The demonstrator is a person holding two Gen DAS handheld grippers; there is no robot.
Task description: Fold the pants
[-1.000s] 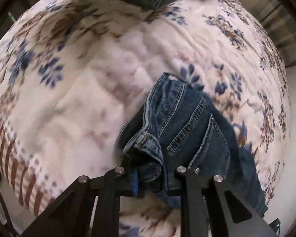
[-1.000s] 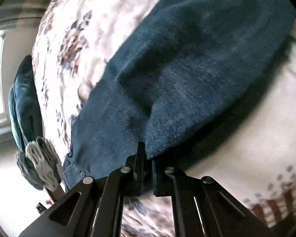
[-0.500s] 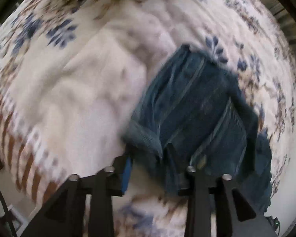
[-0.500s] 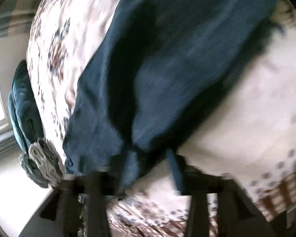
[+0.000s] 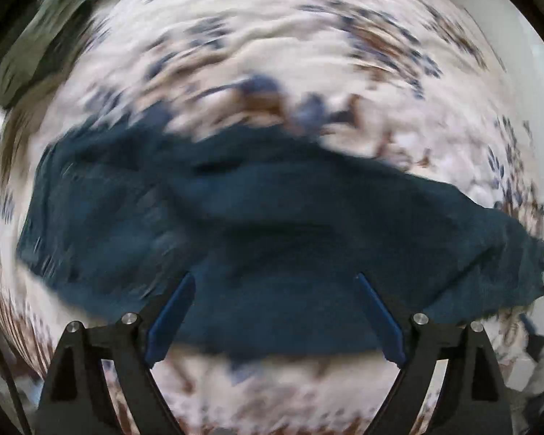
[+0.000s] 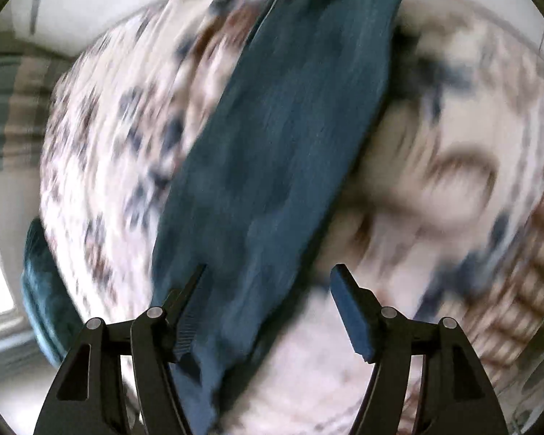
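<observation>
Dark blue jeans (image 5: 264,239) lie on a floral quilted bed cover (image 5: 308,54). In the left wrist view they stretch as a wide band from left to right, blurred by motion. My left gripper (image 5: 273,279) is open, its blue-padded fingers spread wide above the near edge of the jeans. In the right wrist view the jeans (image 6: 283,152) run as a long strip from the bottom centre to the top right. My right gripper (image 6: 268,272) is open and empty, with the strip passing under its left finger.
The bed cover (image 6: 435,188) has a brown striped border (image 6: 518,275) at the right edge. A pile of teal and dark clothing (image 6: 43,290) lies at the left in the right wrist view. More folded clothing (image 5: 32,47) is blurred at the upper left in the left wrist view.
Both grippers were shut on the jeans one second ago and have opened wide. The jeans now lie released on the bed, and both cameras are swinging fast, blurring the views.
</observation>
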